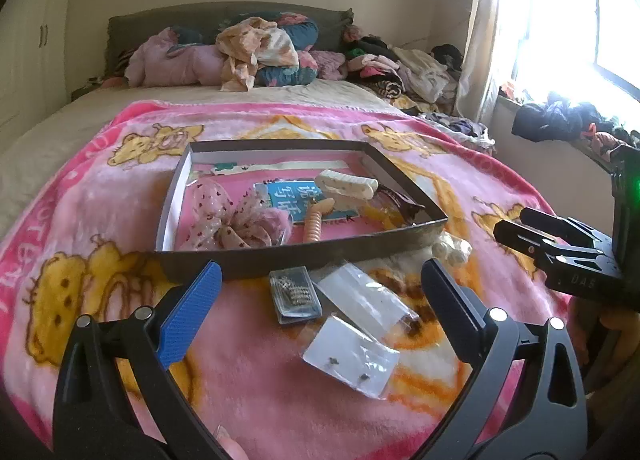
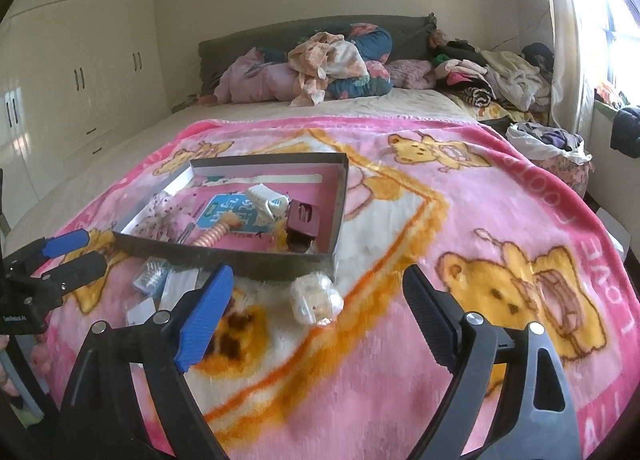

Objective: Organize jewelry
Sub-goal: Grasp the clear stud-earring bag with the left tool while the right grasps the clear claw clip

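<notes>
A shallow grey box [image 1: 304, 256] [image 2: 256, 262] lies on the pink bear blanket and holds hair ties, clips and cards. In front of it lie several clear jewelry bags: one with chains [image 1: 295, 294], one empty-looking [image 1: 366, 300] and one with stud earrings [image 1: 352, 360]. A bag of white beads [image 2: 314, 298] [image 1: 450, 250] lies by the box's near right corner. My left gripper [image 1: 320, 316] is open, above the bags. My right gripper [image 2: 316, 316] is open and empty, just short of the bead bag.
The bed's far end carries a pile of pillows and clothes [image 1: 248, 48]. A white wardrobe [image 2: 80, 72] stands on the left. A window sill with clothes [image 1: 568, 120] is on the right. A bag of clothes [image 2: 552, 152] sits beside the bed.
</notes>
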The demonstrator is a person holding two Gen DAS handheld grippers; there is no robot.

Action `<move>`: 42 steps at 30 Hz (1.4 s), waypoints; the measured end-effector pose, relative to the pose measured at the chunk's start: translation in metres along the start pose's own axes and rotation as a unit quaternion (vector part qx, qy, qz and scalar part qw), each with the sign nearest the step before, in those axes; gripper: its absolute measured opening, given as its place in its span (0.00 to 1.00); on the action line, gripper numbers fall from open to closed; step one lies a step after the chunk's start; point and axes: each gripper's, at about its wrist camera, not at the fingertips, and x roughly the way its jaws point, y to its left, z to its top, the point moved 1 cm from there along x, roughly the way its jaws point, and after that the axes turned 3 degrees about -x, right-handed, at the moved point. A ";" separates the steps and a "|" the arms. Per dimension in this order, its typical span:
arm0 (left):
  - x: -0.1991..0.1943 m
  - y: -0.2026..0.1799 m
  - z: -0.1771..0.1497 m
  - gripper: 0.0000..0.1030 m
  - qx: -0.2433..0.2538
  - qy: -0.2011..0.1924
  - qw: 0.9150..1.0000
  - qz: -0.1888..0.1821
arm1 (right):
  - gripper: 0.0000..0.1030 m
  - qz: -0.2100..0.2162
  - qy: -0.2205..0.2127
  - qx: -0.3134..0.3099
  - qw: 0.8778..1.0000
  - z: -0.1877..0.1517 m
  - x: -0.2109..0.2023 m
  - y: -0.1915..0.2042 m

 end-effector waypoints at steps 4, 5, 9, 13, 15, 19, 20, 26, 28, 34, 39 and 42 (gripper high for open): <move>-0.003 -0.003 -0.004 0.89 0.006 0.002 1.000 0.000 | 0.86 -0.001 0.001 -0.001 1.000 -0.005 -0.002 0.000; -0.003 -0.004 -0.006 0.89 0.007 0.003 1.000 -0.001 | 0.86 -0.002 0.002 -0.001 1.000 -0.006 -0.002 0.000; -0.003 -0.007 -0.011 0.89 0.013 0.007 1.000 -0.004 | 0.87 -0.004 0.002 -0.005 1.000 -0.012 -0.005 -0.001; -0.001 -0.010 -0.017 0.89 0.017 0.013 1.000 -0.007 | 0.87 -0.005 0.005 -0.009 1.000 -0.018 -0.007 -0.002; 0.000 -0.012 -0.021 0.89 0.022 0.018 1.000 -0.009 | 0.87 -0.007 0.006 -0.012 1.000 -0.019 -0.007 -0.001; 0.004 -0.017 -0.028 0.89 0.032 0.028 0.999 -0.013 | 0.87 -0.007 0.008 -0.018 1.000 -0.022 -0.009 -0.001; 0.005 -0.018 -0.031 0.89 0.034 0.031 0.999 -0.014 | 0.87 -0.006 0.008 -0.018 1.000 -0.023 -0.009 -0.001; 0.018 -0.024 -0.048 0.89 0.050 0.058 0.997 -0.013 | 0.87 0.000 0.016 -0.022 1.000 -0.029 -0.006 0.000; 0.024 -0.022 -0.052 0.89 0.052 0.064 0.997 -0.010 | 0.87 0.003 0.020 -0.023 1.000 -0.031 -0.003 0.000; 0.039 -0.018 -0.057 0.89 0.060 0.076 0.995 0.001 | 0.87 0.006 0.039 -0.024 0.999 -0.035 0.010 0.000; 0.050 -0.018 -0.057 0.89 0.065 0.090 0.994 0.007 | 0.87 0.006 0.049 -0.020 0.999 -0.033 0.023 -0.003; 0.054 -0.019 -0.057 0.89 0.068 0.094 0.993 0.006 | 0.87 0.007 0.059 -0.014 0.998 -0.030 0.033 -0.006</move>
